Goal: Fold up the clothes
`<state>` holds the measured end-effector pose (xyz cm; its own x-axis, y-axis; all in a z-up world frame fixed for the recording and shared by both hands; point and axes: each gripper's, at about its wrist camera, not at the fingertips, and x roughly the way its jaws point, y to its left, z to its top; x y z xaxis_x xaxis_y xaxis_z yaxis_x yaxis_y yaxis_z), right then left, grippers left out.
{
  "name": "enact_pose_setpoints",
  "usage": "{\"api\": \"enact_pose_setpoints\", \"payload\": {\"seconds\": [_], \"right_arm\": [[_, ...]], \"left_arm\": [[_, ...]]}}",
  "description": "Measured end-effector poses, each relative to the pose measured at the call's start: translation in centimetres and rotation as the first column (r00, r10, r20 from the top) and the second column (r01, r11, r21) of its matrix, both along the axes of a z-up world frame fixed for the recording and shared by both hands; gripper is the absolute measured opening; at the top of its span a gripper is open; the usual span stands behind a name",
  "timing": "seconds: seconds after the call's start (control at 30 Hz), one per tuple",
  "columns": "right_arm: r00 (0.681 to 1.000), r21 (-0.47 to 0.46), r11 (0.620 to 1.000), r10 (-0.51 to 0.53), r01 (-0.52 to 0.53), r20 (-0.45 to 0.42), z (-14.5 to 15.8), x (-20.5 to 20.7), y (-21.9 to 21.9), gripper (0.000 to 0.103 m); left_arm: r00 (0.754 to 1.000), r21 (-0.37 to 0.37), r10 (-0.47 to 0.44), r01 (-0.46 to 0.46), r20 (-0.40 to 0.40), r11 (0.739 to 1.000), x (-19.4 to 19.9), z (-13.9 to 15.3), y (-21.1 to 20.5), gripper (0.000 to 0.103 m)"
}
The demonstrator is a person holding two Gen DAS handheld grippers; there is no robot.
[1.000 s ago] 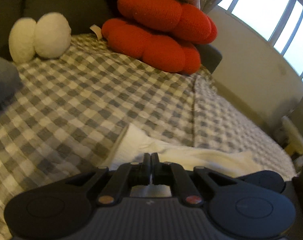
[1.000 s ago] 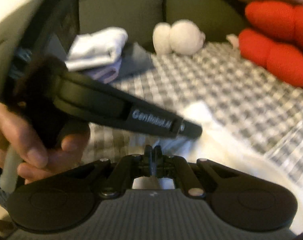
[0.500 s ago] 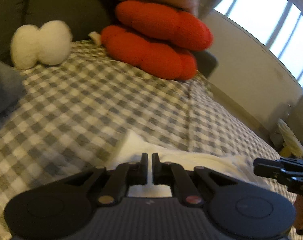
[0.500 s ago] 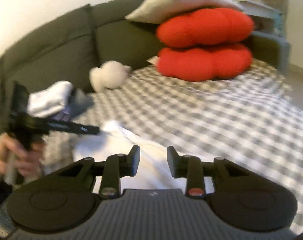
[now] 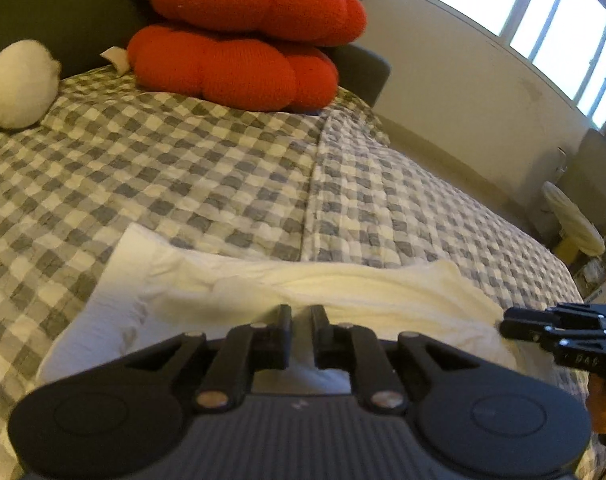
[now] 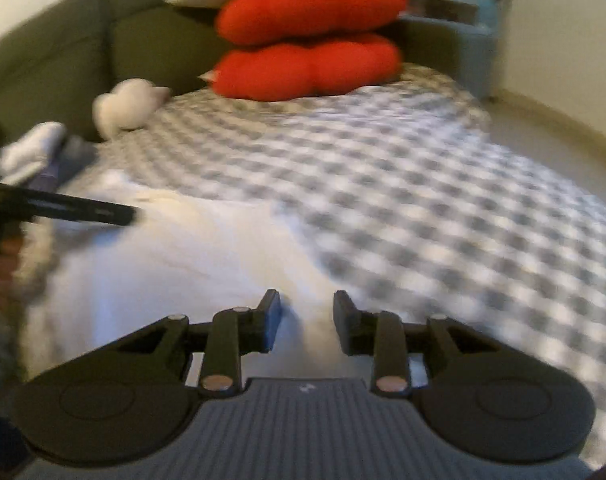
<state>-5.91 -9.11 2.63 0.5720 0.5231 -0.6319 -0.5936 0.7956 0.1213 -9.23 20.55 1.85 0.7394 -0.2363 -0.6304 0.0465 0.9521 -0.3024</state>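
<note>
A white garment lies spread and wrinkled on the grey-checked bed cover. My left gripper hovers over its near edge with the jaws a small gap apart and nothing between them. My right gripper is open wide over the garment near its right edge, holding nothing. The right gripper also shows at the right edge of the left wrist view. The left gripper shows at the left of the right wrist view, over the garment's far left corner.
Two red cushions are stacked at the head of the bed. A white plush toy sits at the left. A pile of folded clothes lies at the far left. A wall with windows stands to the right.
Both grippers were shut a second ago and have opened, the right one wide. The right gripper has swung away to the right side of the garment, apart from the left one.
</note>
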Motion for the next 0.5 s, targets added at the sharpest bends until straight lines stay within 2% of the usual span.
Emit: {"api": "enact_pose_setpoints", "payload": {"seconds": [0.07,0.1,0.13,0.27,0.33,0.4,0.43,0.5], "right_arm": [[0.999,0.022,0.998,-0.054,0.054,0.006,0.3,0.1,-1.1,0.026],[0.999,0.031,0.998,-0.049,0.049,0.012,0.6,-0.3,-1.5,0.034],[0.999,0.039,0.998,-0.044,0.044,0.018,0.8,-0.8,-2.0,0.035],[0.999,0.073,0.997,-0.026,0.023,0.041,1.9,-2.6,-3.8,0.035],[0.999,0.075,0.997,0.022,-0.024,0.036,2.0,-3.6,-3.8,0.035],[0.996,0.048,0.995,0.086,-0.087,0.027,1.6,-4.5,-3.2,0.034],[0.994,0.020,0.994,0.104,-0.104,0.028,1.3,-4.7,-2.8,0.031],[0.996,-0.036,0.995,0.090,-0.089,0.030,0.3,-4.7,-2.6,0.025]], "left_arm": [[1.000,0.013,-0.002,0.002,0.007,1.000,-0.5,0.5,-0.3,0.011],[1.000,0.019,-0.002,0.002,0.011,1.000,-0.8,0.8,-0.4,0.012],[1.000,0.024,-0.010,0.009,0.016,1.000,-1.1,1.1,-0.7,0.013],[0.996,0.027,-0.084,0.083,0.030,0.996,-2.0,1.8,-3.7,0.016],[0.994,0.037,-0.106,0.105,0.028,0.994,-2.3,1.5,-4.9,0.017],[0.992,0.053,-0.121,0.119,0.028,0.991,-2.7,1.0,-5.9,0.017],[0.991,0.061,-0.129,0.127,0.027,0.990,-2.8,0.7,-6.4,0.019],[0.989,0.076,-0.144,0.141,0.026,0.987,-3.1,0.2,-7.4,0.020]]}}
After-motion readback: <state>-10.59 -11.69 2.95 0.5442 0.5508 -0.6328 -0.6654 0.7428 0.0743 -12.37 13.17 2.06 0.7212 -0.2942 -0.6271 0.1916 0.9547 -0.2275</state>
